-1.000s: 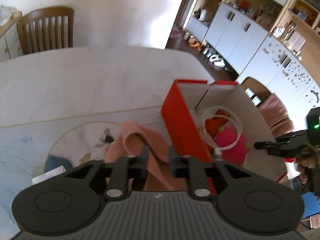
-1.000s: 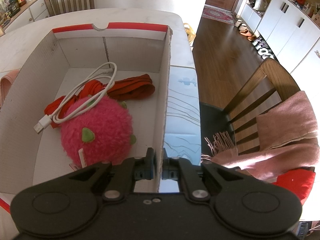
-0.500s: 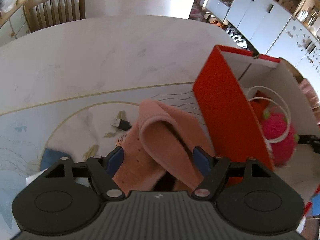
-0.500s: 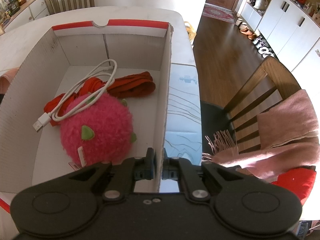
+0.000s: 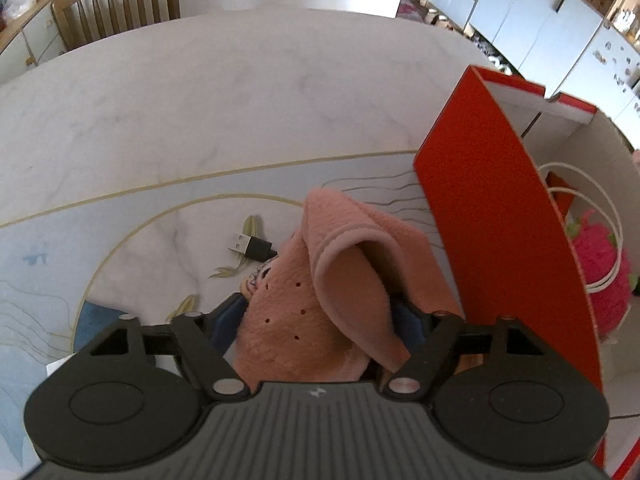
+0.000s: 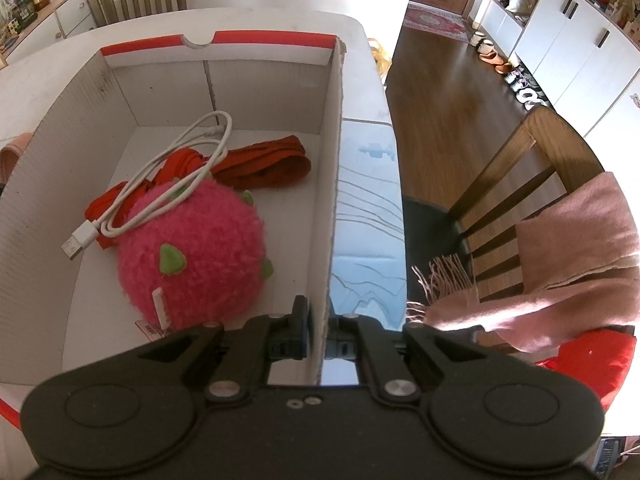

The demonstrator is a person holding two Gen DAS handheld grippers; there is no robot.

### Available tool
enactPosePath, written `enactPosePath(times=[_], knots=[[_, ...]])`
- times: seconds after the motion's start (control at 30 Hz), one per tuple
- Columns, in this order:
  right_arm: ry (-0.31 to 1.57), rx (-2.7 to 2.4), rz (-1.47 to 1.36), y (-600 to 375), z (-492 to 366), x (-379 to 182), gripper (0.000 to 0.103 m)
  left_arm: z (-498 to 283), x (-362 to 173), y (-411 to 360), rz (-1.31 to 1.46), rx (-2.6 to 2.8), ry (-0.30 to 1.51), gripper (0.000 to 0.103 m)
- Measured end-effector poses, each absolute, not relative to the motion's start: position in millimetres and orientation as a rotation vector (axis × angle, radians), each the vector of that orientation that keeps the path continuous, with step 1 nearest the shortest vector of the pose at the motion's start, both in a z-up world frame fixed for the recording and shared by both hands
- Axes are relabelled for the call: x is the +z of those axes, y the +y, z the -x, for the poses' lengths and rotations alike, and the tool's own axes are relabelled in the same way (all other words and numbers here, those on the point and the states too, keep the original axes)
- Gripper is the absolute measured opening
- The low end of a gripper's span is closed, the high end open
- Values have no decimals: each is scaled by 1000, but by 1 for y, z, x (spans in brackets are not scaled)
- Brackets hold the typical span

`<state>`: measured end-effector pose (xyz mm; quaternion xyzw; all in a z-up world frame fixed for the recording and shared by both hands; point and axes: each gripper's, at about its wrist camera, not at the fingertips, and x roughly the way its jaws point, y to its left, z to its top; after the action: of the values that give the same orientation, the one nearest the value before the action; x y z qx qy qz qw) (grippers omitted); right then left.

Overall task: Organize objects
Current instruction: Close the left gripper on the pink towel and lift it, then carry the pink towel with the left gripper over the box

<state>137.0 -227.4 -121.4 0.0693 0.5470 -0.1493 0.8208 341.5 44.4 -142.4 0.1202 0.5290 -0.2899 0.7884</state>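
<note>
No legible text; only a blurred red-printed tag (image 6: 149, 329) under the pink plush (image 6: 192, 248).

Lying crumpled on the surface (image 5: 168, 112), just left of the box: a pink fleece cloth (image 5: 320, 300), one hemmed fold arching up into an open loop, small holes dotting its lower part. Poking out from under its left edge: a black USB plug (image 5: 250, 245). Standing upright beside it: a cardboard box (image 5: 492, 208), red outside, white inside, open-topped. Resting inside the box: a fuzzy pink ball toy (image 6: 192, 256) with green spikes, a coiled white USB cable (image 6: 160, 184) draped over it, and a red strap (image 6: 256, 164) lying behind, bunched along the floor.
</note>
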Motion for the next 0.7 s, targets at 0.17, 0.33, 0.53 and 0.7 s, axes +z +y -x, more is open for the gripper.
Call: enactPosePath(times=[0.17,0.33,0.53,0.7], knots=[[1166,-318,-146,-228,-137,-122,5,-334,-129,53,-221,-656,1124,36],[1166,-317,-144,-227,-137,-123,5,-324,-107,64,-181,-680,1108,27],[1167,-317,-139,-227,-137,-123,5,-307,-79,73,-127,-736,1068,21],[1165,-315,-141,-227,-137,-124,5,-296,-52,77,-82,-798,1033,20]])
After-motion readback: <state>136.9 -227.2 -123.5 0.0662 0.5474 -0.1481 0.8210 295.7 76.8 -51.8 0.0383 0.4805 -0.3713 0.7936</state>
